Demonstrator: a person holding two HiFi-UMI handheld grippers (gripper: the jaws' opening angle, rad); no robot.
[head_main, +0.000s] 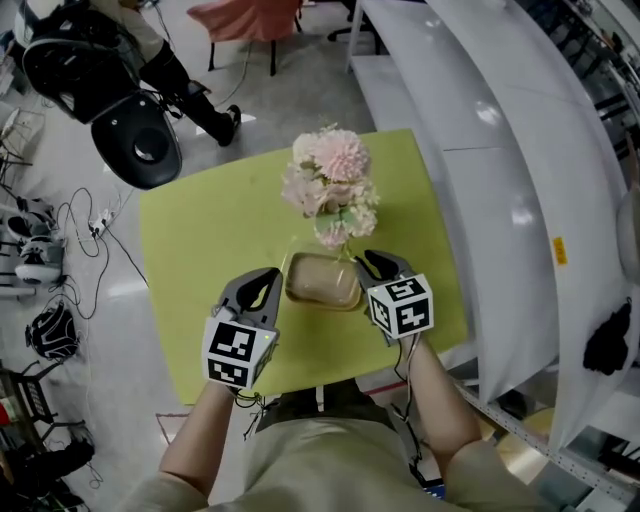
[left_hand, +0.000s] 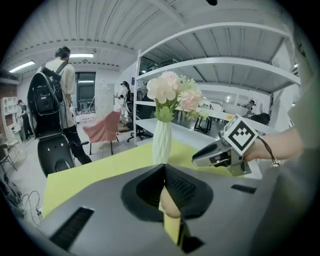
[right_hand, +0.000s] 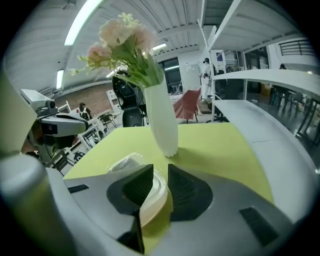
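A clear box with something tan inside sits on the green surface, just in front of a white vase of flowers. The left gripper has its jaws pinching the box's left edge. The right gripper has its jaws pinching the thin rim on the right side. The step looks like getting a hold on both sides. A next move needs both sides kept level, and care not to bump the vase.

Both in shot now: left gripper and right gripper, grey shells, black ribbed pads, white cubes with black square markers, thin cable, khaki short-sleeved shirt.
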